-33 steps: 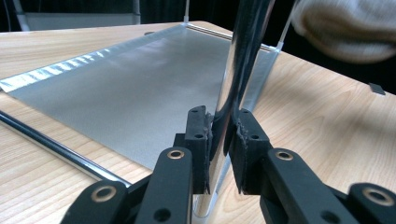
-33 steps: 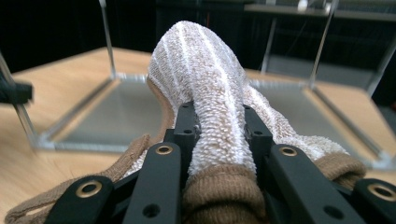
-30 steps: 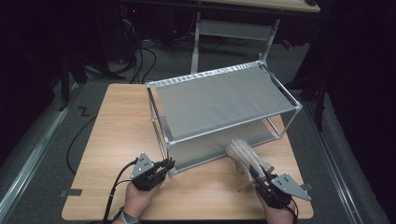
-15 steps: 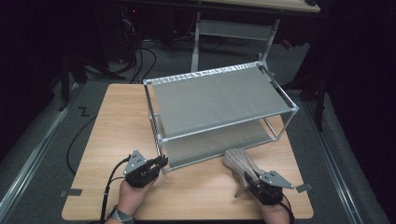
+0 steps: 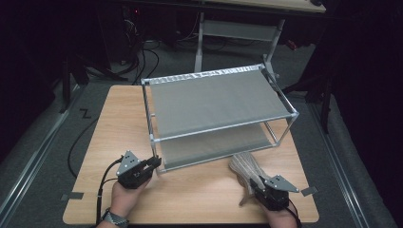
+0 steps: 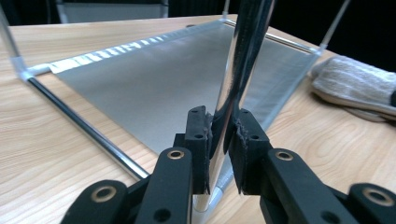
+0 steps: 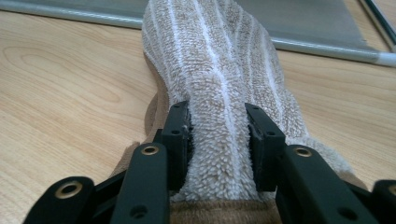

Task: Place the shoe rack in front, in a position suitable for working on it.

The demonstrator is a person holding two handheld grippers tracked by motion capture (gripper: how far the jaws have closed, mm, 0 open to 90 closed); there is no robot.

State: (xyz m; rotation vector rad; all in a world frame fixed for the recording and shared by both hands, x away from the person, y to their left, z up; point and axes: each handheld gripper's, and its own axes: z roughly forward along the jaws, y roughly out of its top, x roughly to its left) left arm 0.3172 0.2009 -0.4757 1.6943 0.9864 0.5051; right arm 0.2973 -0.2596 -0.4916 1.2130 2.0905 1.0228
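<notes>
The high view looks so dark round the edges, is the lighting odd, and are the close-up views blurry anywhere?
High view: the wooden table is lit, the floor around it falls into near black. Left gripper view: the rack's chrome post mirrors light in bright streaks, and the striped towel behind is soft. Right gripper view: the towel's pile is sharp near the claw; the rack rail beyond blurs.

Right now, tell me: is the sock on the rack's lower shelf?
No, the sock lies on the table in front of the rack.
</notes>
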